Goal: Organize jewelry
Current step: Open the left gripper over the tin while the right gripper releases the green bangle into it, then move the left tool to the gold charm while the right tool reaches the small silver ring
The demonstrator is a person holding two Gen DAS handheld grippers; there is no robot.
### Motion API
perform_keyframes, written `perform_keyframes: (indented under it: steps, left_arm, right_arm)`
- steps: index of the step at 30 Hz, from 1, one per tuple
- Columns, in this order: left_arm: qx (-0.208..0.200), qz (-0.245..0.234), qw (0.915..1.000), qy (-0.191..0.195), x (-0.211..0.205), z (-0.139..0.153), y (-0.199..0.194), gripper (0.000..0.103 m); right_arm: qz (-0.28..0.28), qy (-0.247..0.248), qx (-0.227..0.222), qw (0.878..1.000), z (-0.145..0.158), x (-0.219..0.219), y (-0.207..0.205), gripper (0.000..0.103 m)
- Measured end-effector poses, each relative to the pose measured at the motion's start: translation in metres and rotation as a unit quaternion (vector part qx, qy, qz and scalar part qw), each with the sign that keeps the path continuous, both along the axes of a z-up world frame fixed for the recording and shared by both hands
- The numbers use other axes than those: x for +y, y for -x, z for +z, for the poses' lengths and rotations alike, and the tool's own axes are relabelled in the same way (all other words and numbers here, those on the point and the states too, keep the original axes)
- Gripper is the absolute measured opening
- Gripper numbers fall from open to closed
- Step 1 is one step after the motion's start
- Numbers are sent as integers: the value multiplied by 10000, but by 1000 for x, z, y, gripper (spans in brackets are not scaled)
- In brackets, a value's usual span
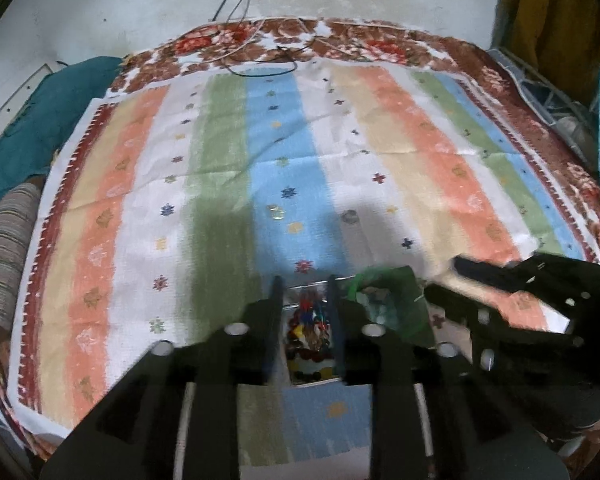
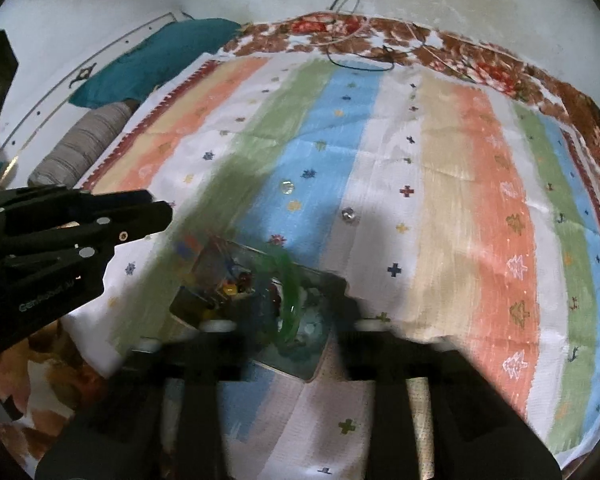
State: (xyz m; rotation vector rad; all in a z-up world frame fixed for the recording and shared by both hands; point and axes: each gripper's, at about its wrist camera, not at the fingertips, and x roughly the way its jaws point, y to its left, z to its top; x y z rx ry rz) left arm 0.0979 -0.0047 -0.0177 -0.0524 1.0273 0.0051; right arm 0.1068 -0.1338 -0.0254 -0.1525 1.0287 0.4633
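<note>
A clear jewelry box [image 1: 310,336] full of coloured beads lies on the striped cloth near its front edge. My left gripper [image 1: 305,284] has its fingers on either side of the box's left compartment; whether they press it is unclear. In the right wrist view the box [image 2: 220,276] holds a green bangle [image 2: 290,300]. My right gripper [image 2: 290,320] is blurred, its fingers wide apart around the bangle compartment. Two small shiny pieces lie loose on the cloth: one [image 2: 287,186] on the blue stripe, one [image 2: 348,213] on the white stripe.
The striped cloth [image 1: 380,168] covers a floral bed sheet [image 1: 340,44]. A teal cloth [image 1: 40,120] and a striped bolster [image 1: 4,256] lie at the left. Thin cords [image 1: 260,60] lie at the far edge by the wall.
</note>
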Motion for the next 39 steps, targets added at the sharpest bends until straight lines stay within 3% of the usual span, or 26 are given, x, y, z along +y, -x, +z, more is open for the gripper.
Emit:
perform_keyframes:
  steps: [6,22,29,39]
  left_arm:
    - [1,208,9998,53,11,0,-3,43]
    - [273,537,9982,-41,26,-19,-36,54]
    - [286,577,9979,32,25,-23,-51,58]
    - [612,669,9959,73,38,-49,-85,65]
  right_arm:
    - [-203,22,-20,9998,1,-7,-5,47]
    - [-274,176,116,9994,-10,-6,-29,48]
    - [-279,372,136,9988,-19,1,-39,58]
    - [-276,590,188,9977,-38,7,-57,64]
